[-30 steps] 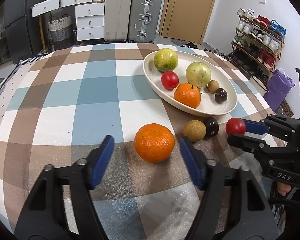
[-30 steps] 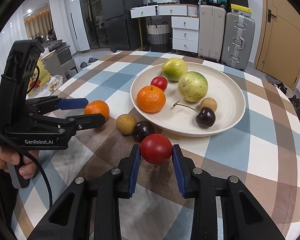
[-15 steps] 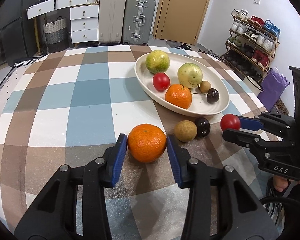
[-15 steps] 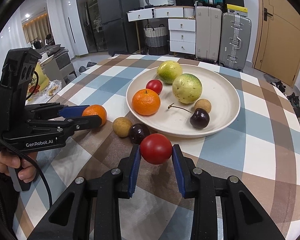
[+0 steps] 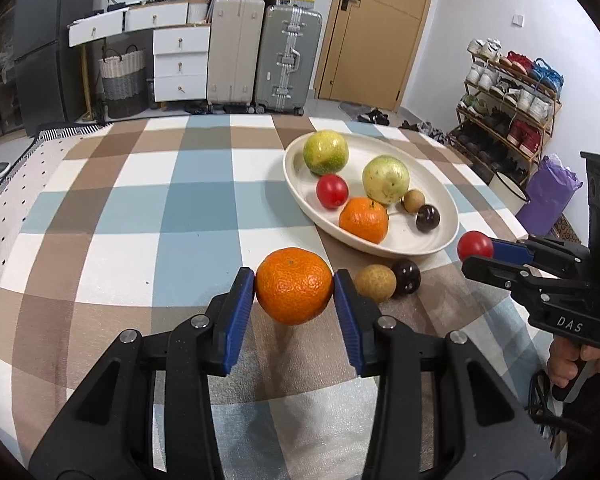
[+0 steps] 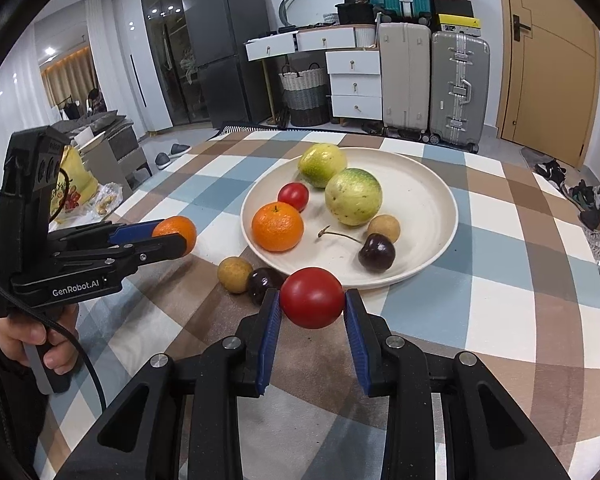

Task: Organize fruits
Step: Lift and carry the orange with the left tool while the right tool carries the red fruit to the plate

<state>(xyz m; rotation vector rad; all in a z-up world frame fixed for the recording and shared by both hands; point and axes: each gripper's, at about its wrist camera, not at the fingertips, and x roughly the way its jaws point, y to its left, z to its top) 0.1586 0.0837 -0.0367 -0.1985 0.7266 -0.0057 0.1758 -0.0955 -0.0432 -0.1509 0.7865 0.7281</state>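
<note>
In the right wrist view, the dark cherry (image 6: 263, 282) beside the plate is partly covered by the held tomato (image 6: 312, 297), the far desk (image 6: 540, 216) edge hides the suitcase wheels, and the label on the box atop the suitcases is too small to read.

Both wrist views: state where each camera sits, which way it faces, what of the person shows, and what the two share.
Left wrist: sits behind the left gripper, angled down across the checked table; it grips an orange; a hand shows at right.
Right wrist: sits behind the right gripper, facing likewise; it grips a red tomato; a hand shows at left.
Shared: the white plate of fruit, and each sees the other gripper.
</note>
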